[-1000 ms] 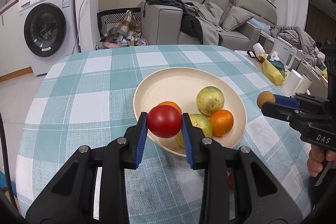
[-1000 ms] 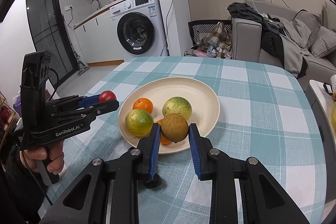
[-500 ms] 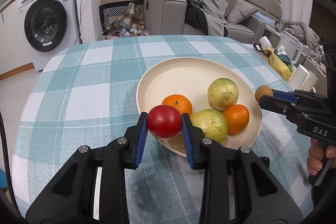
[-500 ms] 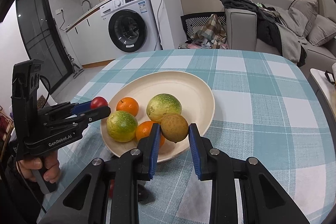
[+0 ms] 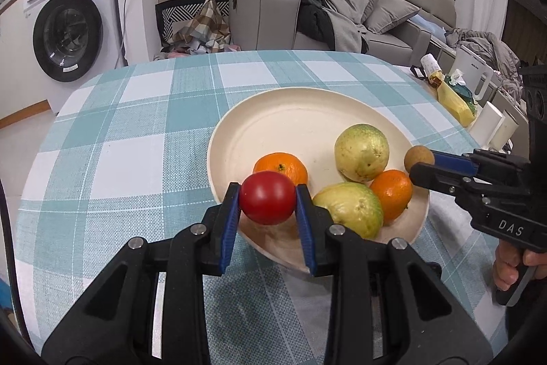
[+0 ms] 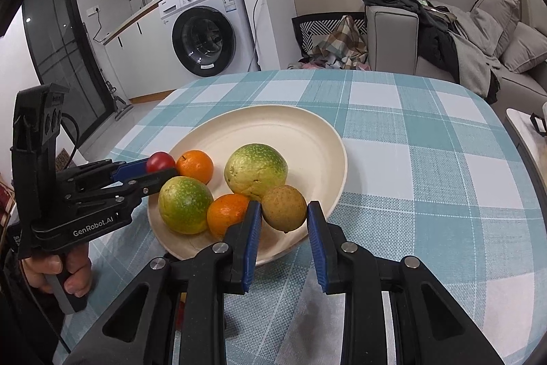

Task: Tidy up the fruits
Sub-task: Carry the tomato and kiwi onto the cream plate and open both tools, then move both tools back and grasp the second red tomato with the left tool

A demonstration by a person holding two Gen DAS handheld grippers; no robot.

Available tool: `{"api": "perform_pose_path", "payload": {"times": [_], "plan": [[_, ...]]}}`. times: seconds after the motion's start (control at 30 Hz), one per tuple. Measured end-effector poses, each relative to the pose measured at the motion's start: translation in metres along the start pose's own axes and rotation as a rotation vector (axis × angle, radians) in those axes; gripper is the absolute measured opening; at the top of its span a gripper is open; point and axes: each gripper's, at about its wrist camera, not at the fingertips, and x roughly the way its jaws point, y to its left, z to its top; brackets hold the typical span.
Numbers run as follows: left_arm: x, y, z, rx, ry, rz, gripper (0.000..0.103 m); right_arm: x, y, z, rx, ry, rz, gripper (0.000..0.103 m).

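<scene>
Left gripper: your left gripper is clamped on a red tomato, its blue pads pressed against both sides; the fruit hangs over the near-left rim of the plate.
Right gripper: your right gripper has its pads closed against a small brown round fruit, held over the near edge of the plate on your right side.
Seen from across: in the left view your right gripper reaches in from the right with the brown fruit at its tip; in the right view your left gripper comes in from the left with the tomato at its tip.
Plate: cream and round, it sits on the blue-and-white checked tablecloth.
Fruit on plate: two oranges and two green-yellow fruits crowd the near half, and the far half is bare.
Contact: whether either held fruit touches the plate you cannot tell.
Background: washing machine at left, grey sofa piled with clothes behind the table.
</scene>
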Motion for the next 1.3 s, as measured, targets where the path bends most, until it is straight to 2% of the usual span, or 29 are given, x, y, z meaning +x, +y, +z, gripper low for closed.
{"api": "perform_pose_path", "payload": {"times": [0.87,1.0,1.07,1.1,1.13,1.17,1.2,1.23,1.3], "plan": [[0.011,-0.001,0.006,-0.007,0.011,-0.011,0.030,0.007,-0.002,0.001,0.012,-0.019,-0.006,0.029],[0.005,0.000,0.004,0.001,0.008,-0.009,0.038,0.002,-0.002,-0.002,-0.003,-0.037,-0.012,0.036],[-0.001,0.000,0.002,-0.002,0.004,-0.014,0.041,-0.001,-0.002,-0.003,-0.008,-0.045,-0.017,0.044],[-0.005,-0.001,0.001,0.001,0.000,-0.009,0.045,-0.003,-0.002,-0.004,-0.011,-0.046,-0.018,0.046],[-0.009,-0.001,0.000,0.003,-0.002,0.007,0.056,-0.004,-0.001,-0.004,-0.013,-0.044,-0.020,0.049],[-0.012,-0.001,-0.001,0.000,-0.004,0.031,0.062,-0.006,-0.001,-0.004,-0.015,-0.045,-0.024,0.050],[-0.017,0.001,-0.002,-0.007,-0.011,0.042,0.074,-0.008,0.000,-0.004,-0.019,-0.047,-0.029,0.051],[-0.021,0.001,-0.004,-0.016,-0.020,0.033,0.083,-0.011,0.000,-0.004,-0.020,-0.053,-0.033,0.055],[-0.031,0.004,-0.007,-0.034,-0.036,0.010,0.084,-0.017,0.000,-0.005,-0.012,-0.072,-0.032,0.072]]}}
